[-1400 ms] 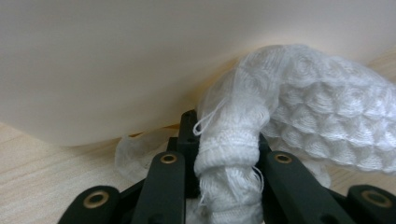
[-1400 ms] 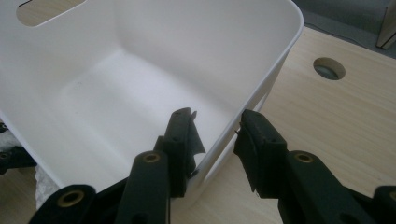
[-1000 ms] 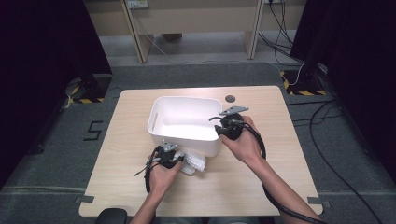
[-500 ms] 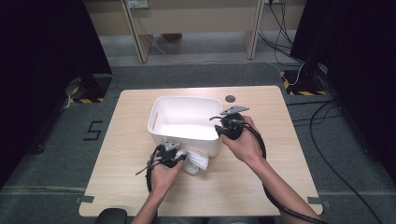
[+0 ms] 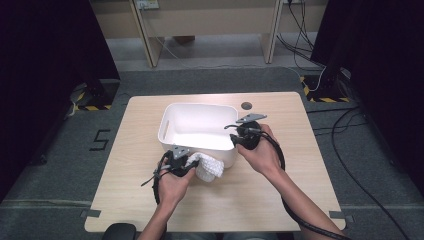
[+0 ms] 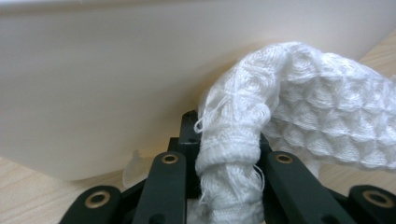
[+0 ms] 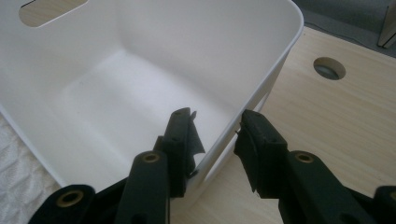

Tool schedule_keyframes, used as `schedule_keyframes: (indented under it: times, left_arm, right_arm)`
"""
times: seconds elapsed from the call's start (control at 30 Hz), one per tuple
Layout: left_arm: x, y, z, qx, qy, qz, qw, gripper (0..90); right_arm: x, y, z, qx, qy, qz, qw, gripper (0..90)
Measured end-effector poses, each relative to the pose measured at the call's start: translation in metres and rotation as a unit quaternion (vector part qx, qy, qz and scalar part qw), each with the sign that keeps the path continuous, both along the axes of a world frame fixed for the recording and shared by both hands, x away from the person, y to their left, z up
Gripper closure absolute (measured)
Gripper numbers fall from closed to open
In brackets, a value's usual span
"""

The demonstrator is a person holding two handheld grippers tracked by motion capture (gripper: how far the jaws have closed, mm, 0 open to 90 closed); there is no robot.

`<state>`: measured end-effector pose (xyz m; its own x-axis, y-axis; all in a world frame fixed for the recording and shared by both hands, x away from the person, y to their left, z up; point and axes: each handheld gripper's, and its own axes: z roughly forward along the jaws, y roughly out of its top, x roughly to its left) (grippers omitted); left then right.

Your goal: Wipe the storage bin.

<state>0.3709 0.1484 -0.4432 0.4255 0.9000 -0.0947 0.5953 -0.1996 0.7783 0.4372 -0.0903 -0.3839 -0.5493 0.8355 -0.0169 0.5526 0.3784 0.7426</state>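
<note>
The left gripper [image 5: 186,163] is clamped on a bunched white waffle-weave cloth [image 5: 208,166], held just off the surface [image 5: 280,200] against the near outer wall of the white bin [image 5: 200,145]. The right gripper [image 7: 215,123] straddles the bin's right rim, one jaw inside and one outside; whether its pads press the wall cannot be told.

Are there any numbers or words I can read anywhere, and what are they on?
"5": a black mark on the grey floor, left of the table.
Bin, cloth and the hand-held grippers: no writing to read.
</note>
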Motion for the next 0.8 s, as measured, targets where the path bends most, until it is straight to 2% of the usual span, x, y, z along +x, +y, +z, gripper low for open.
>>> schedule_keyframes:
  times: [0.2,0.37,0.8]
  left_arm:
    - [-0.001,0.000,0.009,-0.001,-0.007,0.000,1.0000,75.9]
    - [-0.002,-0.002,0.010,-0.001,-0.012,0.000,0.9999,76.0]
    - [-0.003,-0.007,0.023,0.001,-0.014,-0.005,0.9999,76.1]
  right_arm:
    - [0.000,0.000,0.000,-0.002,0.000,0.001,1.0000,65.2]
    - [0.000,0.000,0.000,-0.002,0.001,0.000,1.0000,65.2]
    - [0.001,0.000,0.000,-0.002,0.000,0.001,1.0000,65.3]
